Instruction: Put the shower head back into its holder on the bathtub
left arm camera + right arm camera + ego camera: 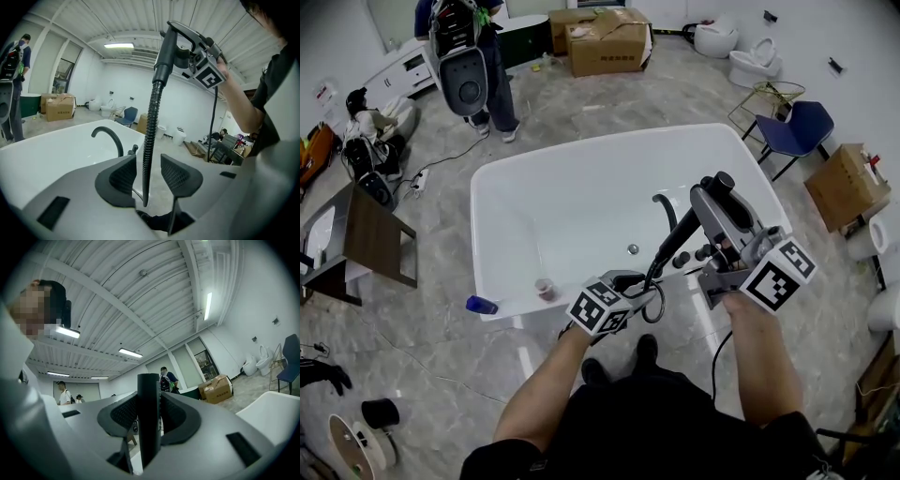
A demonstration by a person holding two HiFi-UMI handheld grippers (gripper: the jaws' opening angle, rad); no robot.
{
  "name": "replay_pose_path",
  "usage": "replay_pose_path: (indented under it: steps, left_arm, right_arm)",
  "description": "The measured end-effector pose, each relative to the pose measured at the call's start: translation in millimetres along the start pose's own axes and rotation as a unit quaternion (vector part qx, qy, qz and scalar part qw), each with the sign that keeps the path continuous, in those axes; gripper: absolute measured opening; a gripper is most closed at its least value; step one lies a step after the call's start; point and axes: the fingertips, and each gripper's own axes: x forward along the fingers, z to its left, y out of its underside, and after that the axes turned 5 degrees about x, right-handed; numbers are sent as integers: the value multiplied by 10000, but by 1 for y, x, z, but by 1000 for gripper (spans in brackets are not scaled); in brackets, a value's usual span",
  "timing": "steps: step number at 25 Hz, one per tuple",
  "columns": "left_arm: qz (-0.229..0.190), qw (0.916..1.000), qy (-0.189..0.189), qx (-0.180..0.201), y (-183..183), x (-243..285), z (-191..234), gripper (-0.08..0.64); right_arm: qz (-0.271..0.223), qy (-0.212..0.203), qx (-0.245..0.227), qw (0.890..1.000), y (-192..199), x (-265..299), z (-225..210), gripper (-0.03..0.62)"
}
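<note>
- The right gripper (707, 199) is sitting raised over the near rim of the bathtub (502, 173), forearm reaching forward. Its jaws are clamping the dark handle of the shower head (164, 51).
- The left gripper (628, 281) is sitting lower, by the same rim. Its jaws are standing apart, with the ribbed hose (149, 131) running between them untouched.
- The tub is holding a small cup (545, 288) by its near wall, and a blue item (481, 305) is lying on the rim corner.
- The shower head is hanging beside the faucet (666, 208), its long axis near upright and its hose end pointing down.
</note>
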Motion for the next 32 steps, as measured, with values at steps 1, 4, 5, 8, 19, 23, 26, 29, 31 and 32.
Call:
replay_pose_path:
  steps: [1, 4, 5, 8, 19, 23, 26, 29, 31, 32]
  left_arm:
    - [39, 10000, -20, -3, 2, 3, 0, 174]
    - [104, 9999, -113, -40, 6, 11, 2, 95]
    - [109, 9998, -131, -55, 7, 12, 2, 73]
    - [86, 9998, -133, -104, 7, 16, 3, 69]
    - [-9, 9996, -267, -79, -2, 16, 9, 67]
    - [-124, 9979, -613, -191, -6, -4, 32, 67]
    - [-167, 9957, -882, -234, -11, -18, 48, 67]
    - [-247, 9932, -1108, -243, -14, -31, 59, 67]
    - [-331, 9913, -1235, -300, -17, -39, 66, 67]
    - [-363, 9903, -1295, -337, -18, -43, 70, 67]
  right_arm:
    - [10, -4, 10, 10000, 0, 0, -2, 146]
    - [49, -2, 31, 10000, 1, -2, -7, 146]
    - [63, 6, 36, 10000, 2, -3, -9, 146]
    - [86, 26, 66, 9999, 2, -7, -15, 146]
    - [34, -88, 103, 9999, -8, -8, -15, 146]
    - [-49, -110, 142, 9998, -12, -10, -18, 146]
    - [-90, -96, 179, 9998, -14, -13, -20, 145]
    - [-95, -28, 83, 9999, -13, -15, -23, 144]
    - [-45, 71, 12, 10000, -9, -17, -29, 143]
    - [-10, 125, 32, 9999, -5, -18, -34, 143]
